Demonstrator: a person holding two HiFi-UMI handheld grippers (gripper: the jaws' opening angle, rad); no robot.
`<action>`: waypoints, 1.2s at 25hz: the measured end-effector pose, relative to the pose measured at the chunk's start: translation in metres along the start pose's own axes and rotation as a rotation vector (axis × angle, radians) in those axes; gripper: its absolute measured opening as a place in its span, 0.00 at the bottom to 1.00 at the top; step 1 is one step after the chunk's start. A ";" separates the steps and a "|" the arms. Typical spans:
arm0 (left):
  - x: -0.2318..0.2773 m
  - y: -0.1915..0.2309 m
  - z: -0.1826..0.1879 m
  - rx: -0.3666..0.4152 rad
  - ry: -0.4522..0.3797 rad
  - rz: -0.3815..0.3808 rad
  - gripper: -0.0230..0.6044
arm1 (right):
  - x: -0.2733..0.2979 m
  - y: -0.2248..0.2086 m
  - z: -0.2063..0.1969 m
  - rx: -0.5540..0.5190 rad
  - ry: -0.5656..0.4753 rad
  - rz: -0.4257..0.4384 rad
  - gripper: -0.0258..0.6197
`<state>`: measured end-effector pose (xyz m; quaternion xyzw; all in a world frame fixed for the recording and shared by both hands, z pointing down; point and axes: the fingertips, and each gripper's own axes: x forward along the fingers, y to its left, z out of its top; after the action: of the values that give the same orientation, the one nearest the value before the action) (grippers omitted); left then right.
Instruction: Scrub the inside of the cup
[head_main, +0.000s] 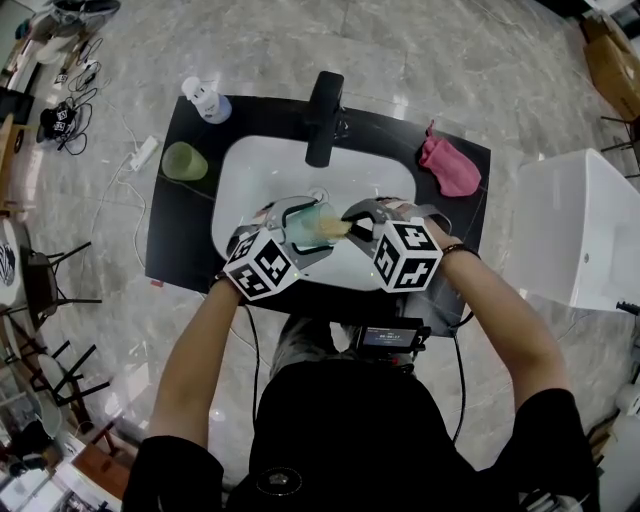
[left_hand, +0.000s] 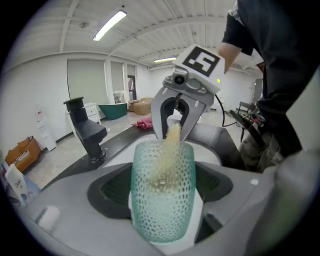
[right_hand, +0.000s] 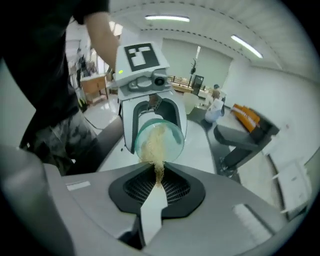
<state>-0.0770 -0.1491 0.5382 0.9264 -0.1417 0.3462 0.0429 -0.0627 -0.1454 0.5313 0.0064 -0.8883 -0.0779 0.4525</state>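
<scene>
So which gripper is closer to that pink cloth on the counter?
Right. The right gripper is over the sink, on the side toward the pink cloth; the left gripper is beyond it.

Inside cup (left_hand: 162, 210), sponge (left_hand: 173, 134) end blurred through wall.

**No Legible Text On Show**

No words or numbers are coming through clearly anywhere. The left cube (head_main: 262, 266) on the left gripper (head_main: 302, 226) and the right cube (head_main: 408, 254) on the right gripper (head_main: 352, 226) are showing only black-and-white square patterns, no letters. The small screen (head_main: 385, 337) at the person's waist is glowing with lines too tiny to read. The white bottle (head_main: 205, 100) is offering no readable label.
</scene>
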 end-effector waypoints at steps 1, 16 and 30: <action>0.001 0.001 -0.001 0.014 0.003 0.017 0.63 | 0.001 0.003 -0.001 0.094 -0.004 0.051 0.10; 0.011 0.021 -0.005 0.058 -0.025 0.198 0.63 | -0.015 -0.012 0.021 0.874 -0.233 0.348 0.10; 0.023 0.024 -0.019 -0.028 -0.010 0.181 0.63 | -0.017 -0.021 0.003 0.827 -0.159 0.227 0.10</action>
<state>-0.0794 -0.1740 0.5667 0.9110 -0.2297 0.3418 0.0238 -0.0559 -0.1645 0.5128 0.0833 -0.8720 0.3345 0.3476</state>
